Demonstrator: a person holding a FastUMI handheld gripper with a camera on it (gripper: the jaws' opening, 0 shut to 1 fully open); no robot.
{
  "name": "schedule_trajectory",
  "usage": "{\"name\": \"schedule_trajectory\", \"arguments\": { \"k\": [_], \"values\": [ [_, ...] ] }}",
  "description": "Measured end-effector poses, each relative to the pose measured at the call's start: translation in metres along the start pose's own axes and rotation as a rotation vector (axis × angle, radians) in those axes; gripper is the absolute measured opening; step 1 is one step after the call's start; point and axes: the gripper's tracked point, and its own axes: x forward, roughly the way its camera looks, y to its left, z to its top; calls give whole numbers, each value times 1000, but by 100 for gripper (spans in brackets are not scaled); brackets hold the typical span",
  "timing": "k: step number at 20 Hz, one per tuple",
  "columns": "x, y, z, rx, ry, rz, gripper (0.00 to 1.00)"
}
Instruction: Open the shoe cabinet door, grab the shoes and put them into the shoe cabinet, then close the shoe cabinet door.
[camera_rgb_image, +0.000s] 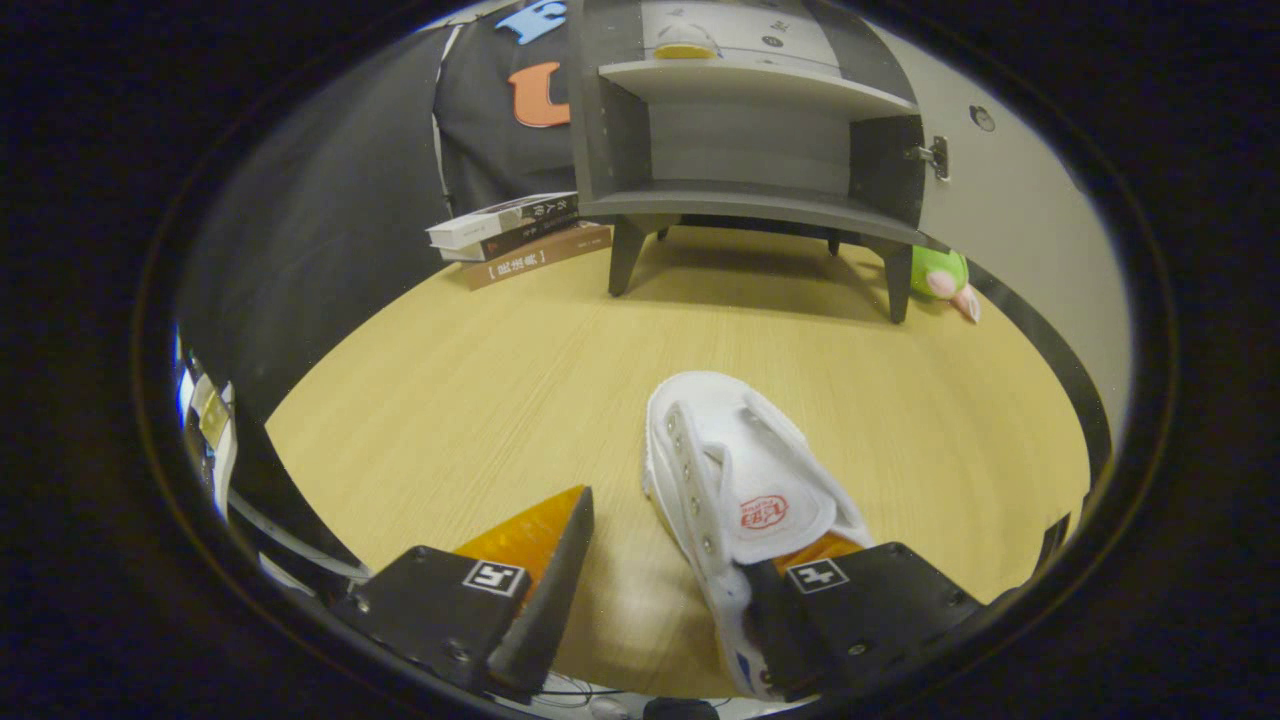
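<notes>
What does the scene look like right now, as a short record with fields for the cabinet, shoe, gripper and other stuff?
cabinet: grey shoe cabinet on legs, beyond the gripper, compartment empty
door: cabinet door swung open to the right
shoe: white shoe on the wooden table, toe toward the cabinet
gripper: gripper open; right finger inside the shoe's opening, left finger apart on the shoe's left
other: stack of books left of the cabinet; green plush toy by its right front leg
</notes>
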Motion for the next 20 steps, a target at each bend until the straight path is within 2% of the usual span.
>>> {"name": "schedule_trajectory", "arguments": {
  "k": [1, 3, 5, 7, 11, 15, 20],
  "values": [
    [1, -6, 1, 13, 2, -12, 66],
    [3, -2, 1, 35, 19, 12, 31],
    [1, -3, 7, -31, 31, -3, 16],
    [-4, -3, 15, -27, 35, 0, 12],
    [-29, -12, 51, -31, -3, -12, 11],
    [-66, -23, 122, -39, -110, -27, 11],
    [-107, -45, 235, -58, -267, -65, 11]
  ]
}}
